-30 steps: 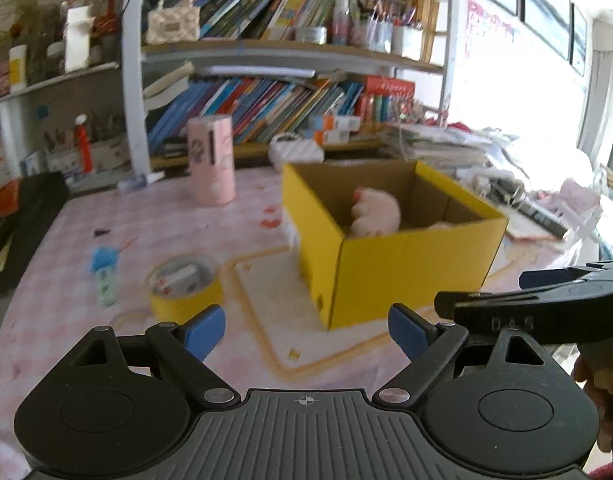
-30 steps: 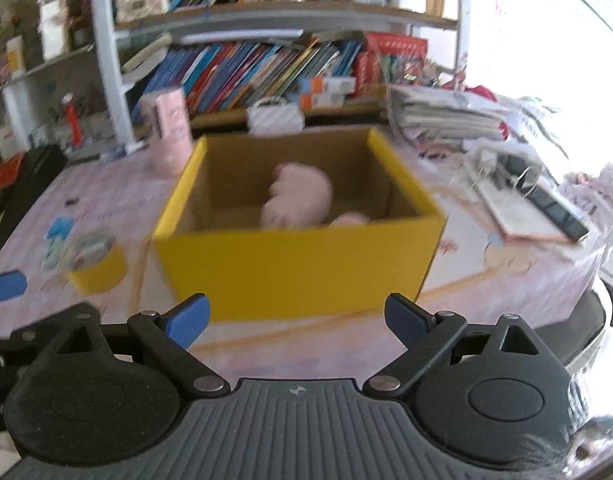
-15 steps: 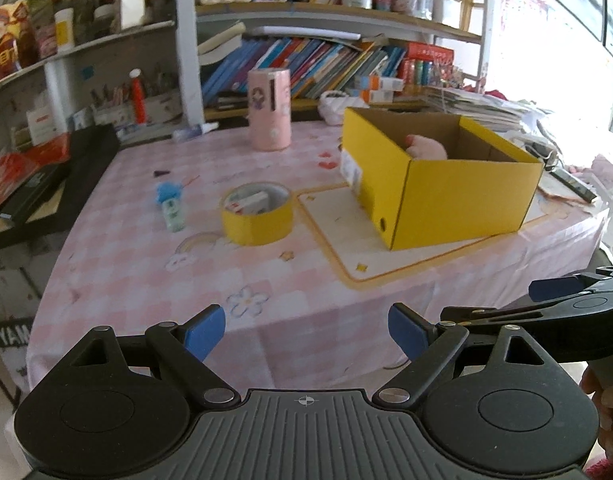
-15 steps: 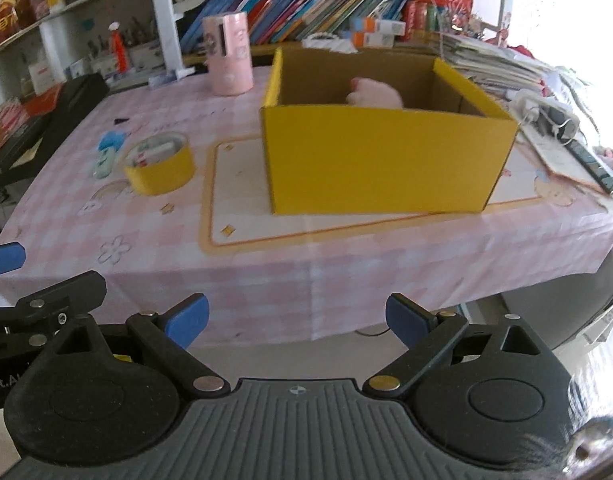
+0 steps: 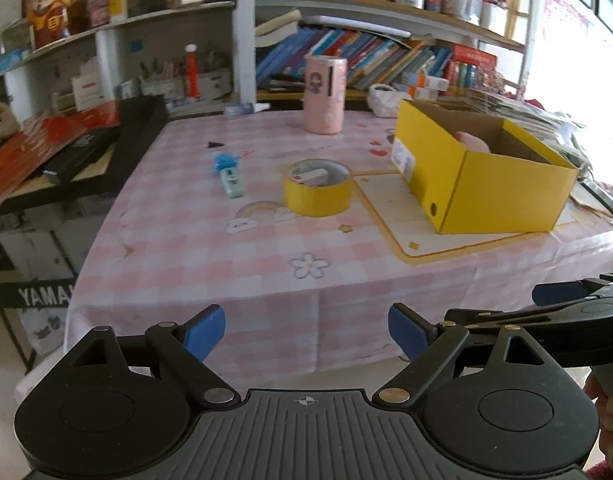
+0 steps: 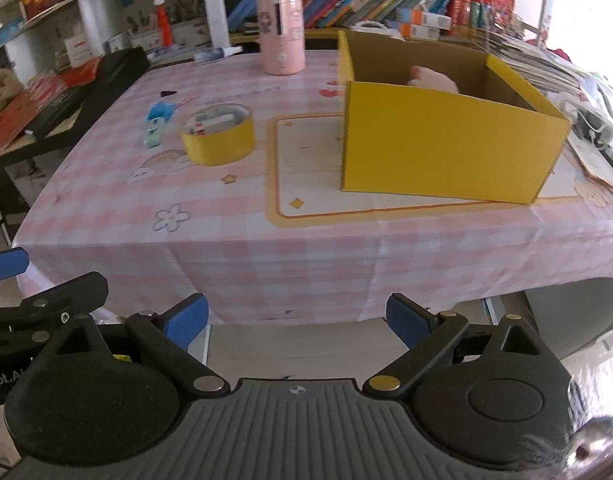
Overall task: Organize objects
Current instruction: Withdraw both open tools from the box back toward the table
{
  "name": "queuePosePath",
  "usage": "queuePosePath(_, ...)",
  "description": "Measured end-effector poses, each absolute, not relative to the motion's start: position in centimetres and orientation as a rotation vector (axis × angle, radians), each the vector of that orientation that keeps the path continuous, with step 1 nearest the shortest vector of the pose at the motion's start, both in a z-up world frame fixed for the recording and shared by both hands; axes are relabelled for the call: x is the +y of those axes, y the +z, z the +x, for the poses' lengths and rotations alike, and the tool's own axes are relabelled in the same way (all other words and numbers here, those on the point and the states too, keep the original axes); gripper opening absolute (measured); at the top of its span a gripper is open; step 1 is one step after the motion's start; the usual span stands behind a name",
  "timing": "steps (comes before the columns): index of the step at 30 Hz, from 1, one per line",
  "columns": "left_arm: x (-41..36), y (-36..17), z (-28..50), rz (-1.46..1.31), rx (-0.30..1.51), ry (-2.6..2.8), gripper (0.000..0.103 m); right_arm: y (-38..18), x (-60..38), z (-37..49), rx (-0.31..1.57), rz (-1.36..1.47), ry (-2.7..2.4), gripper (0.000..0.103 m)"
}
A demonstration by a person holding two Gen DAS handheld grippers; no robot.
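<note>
A yellow cardboard box stands open on the pink checked table, with a pink plush toy inside it. A yellow tape roll with a small box in its hole lies left of it. A small mint and blue item lies further left. A pink cylinder stands at the back. My left gripper and right gripper are open and empty, held off the table's front edge.
Bookshelves run behind the table. A black keyboard case lies at the left. Stacked papers lie right of the box. The right gripper shows in the left wrist view.
Both grippers have drawn back from the box and past the table's front edge, so the whole tabletop now shows. Both stay open and empty.
</note>
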State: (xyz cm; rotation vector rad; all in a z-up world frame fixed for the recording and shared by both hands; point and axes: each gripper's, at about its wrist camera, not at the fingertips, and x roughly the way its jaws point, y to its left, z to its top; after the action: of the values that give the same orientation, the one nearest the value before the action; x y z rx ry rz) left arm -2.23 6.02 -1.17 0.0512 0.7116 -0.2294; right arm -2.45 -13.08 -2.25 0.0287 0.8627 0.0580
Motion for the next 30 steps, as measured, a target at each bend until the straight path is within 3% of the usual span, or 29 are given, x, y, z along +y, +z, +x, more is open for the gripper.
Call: queuePosePath(30,11.4,-0.5,-0.3,-0.016,0.669,-0.145,0.091,-1.2,-7.2,0.6,0.829,-0.031,0.162,0.095)
